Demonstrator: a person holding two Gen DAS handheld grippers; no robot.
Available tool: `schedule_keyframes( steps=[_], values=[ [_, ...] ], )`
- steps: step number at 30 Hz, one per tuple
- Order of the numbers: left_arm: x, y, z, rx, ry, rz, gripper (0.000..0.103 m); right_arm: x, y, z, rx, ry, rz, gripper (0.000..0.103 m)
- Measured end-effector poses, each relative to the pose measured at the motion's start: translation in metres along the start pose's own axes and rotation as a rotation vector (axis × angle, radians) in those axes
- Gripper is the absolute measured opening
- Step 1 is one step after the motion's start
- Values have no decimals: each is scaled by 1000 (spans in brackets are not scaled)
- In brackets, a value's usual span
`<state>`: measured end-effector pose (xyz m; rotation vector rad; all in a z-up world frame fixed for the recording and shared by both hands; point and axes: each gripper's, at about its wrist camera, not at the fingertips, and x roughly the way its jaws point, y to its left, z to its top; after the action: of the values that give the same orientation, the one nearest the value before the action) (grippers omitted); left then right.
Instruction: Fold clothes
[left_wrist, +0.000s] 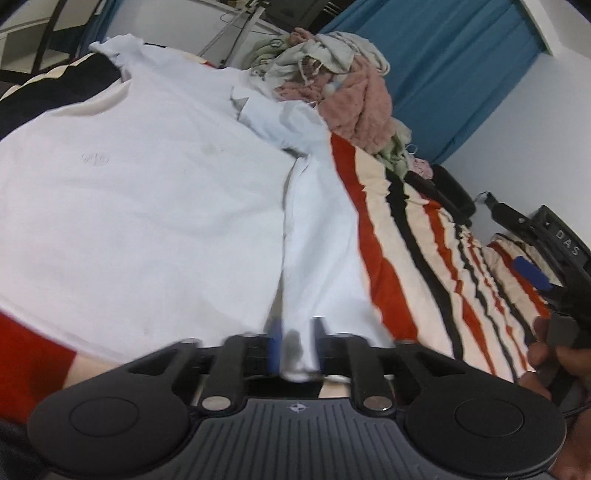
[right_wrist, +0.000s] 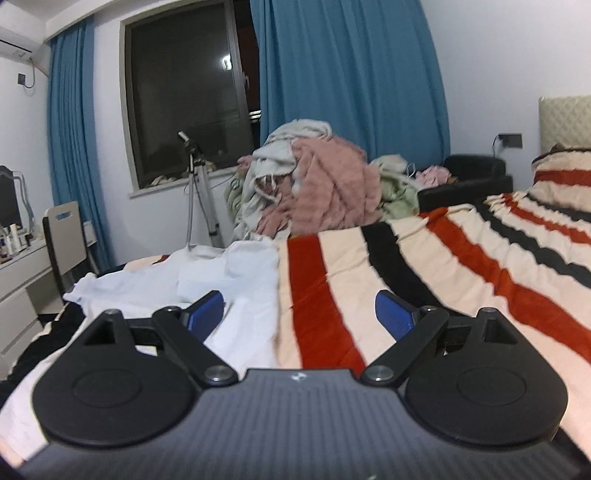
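Where left tongs (left_wrist: 295, 345) pinch shirt (left_wrist: 147, 192), blur.

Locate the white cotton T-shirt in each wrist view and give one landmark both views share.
Left wrist: the white cotton T-shirt fills the left and centre, its hem pinched in the left gripper.
Right wrist: it lies lower left, beyond the open right gripper.
Shared landmark: the fluffy pink blanket on the clothes pile.

Legible text: the letters "DAS" in white on the black body of the right gripper (left_wrist: 567, 240), seen at the far right of the left wrist view. A faint round mark on the white shirt (left_wrist: 95, 159) cannot be read.
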<state>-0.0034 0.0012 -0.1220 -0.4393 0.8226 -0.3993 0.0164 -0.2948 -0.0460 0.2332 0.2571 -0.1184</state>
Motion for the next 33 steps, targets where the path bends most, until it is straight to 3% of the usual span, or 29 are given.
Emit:
schedule_keyframes(
  steps=[1, 4, 7, 12, 15, 17, 18, 19, 20, 22, 25, 28, 30, 32, 33],
  values=[
    [3, -1, 12, 15, 2, 0, 70, 4, 3, 5, 17, 9, 11, 90],
    [25, -8, 60, 95, -57, 46, 80, 18, 14, 15, 71, 39, 51, 90],
    [74, -7, 117, 129, -106, 15, 87, 38, 25, 7, 69, 72, 72, 90],
    [200, 41, 204, -112, -130, -38, 84, 83, 15, -20, 85, 122, 25, 90],
    [263, 62, 237, -182, -193, 32, 73, 110, 10, -36, 96, 151, -3, 90],
    [291, 71, 254, -213, -203, 39, 61, 128, 6, -46, 102, 171, -22, 90],
    [303, 73, 261, -211, -207, 45, 52, 137, 4, -52, 106, 181, -31, 90],
    [312, 71, 267, -179, -213, 63, 32, 146, 2, -57, 109, 191, -41, 90],
    [319, 69, 274, -141, -219, 84, 5, 155, 1, -62, 115, 201, -43, 90],
    [324, 63, 284, -55, -262, 108, 3, 167, 0, -69, 147, 211, -22, 90],
    [322, 53, 303, 79, -329, 237, 2, 181, -1, -74, 196, 207, -8, 90],
    [337, 55, 316, 114, -257, 307, 5, 195, 5, -76, 189, 213, 12, 90],
    [340, 60, 313, 92, -203, 303, 13, 200, 9, -77, 160, 220, 15, 90],
    [327, 62, 302, 94, -195, 289, 37, 202, 9, -77, 151, 226, 14, 90],
    [319, 63, 296, 96, -194, 282, 43, 201, 8, -76, 155, 225, 10, 90]
  ],
)
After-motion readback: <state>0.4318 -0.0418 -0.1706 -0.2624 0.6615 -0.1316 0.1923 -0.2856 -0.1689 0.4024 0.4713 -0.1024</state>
